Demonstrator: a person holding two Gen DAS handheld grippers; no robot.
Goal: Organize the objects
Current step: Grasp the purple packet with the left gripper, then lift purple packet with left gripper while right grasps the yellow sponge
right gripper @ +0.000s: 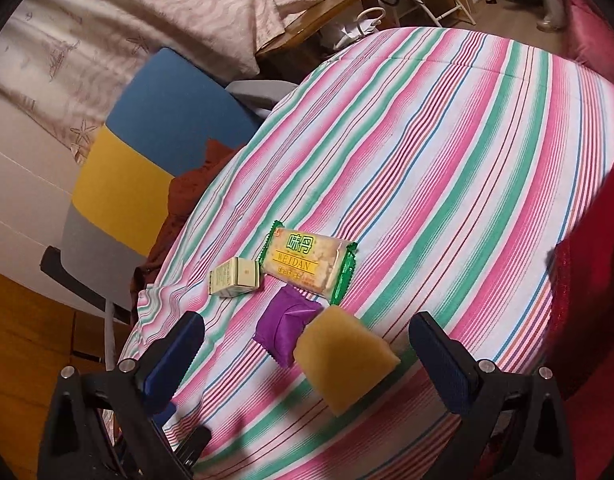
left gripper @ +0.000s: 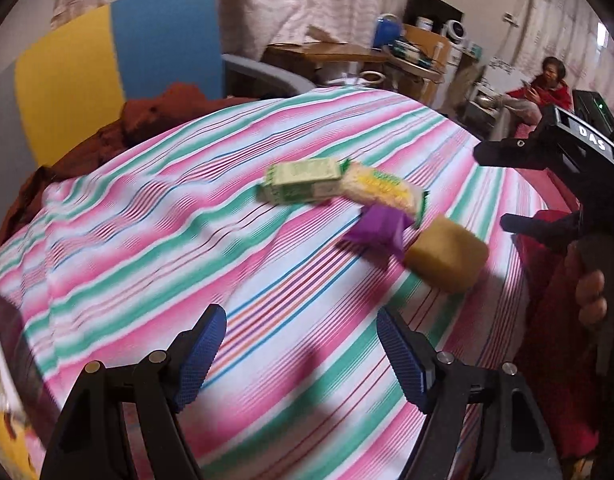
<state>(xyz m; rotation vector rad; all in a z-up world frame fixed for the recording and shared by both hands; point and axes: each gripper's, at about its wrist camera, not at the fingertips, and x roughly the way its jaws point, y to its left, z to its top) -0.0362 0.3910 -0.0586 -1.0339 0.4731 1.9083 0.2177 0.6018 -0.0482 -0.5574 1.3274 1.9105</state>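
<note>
On a striped cloth lie a small pale green box, a green-edged cracker packet, a purple wrapped packet and a tan sponge block, all close together. My left gripper is open, low and well short of them, with nothing between its blue pads. My right gripper is open, its fingers standing on either side of the sponge block. The right gripper also shows at the right edge of the left wrist view, with a hand on it.
A blue and yellow chair stands beyond the cloth's far edge with a rust-brown cloth beside it. Red fabric lies at the right. A seated person and cluttered wooden furniture are farther back.
</note>
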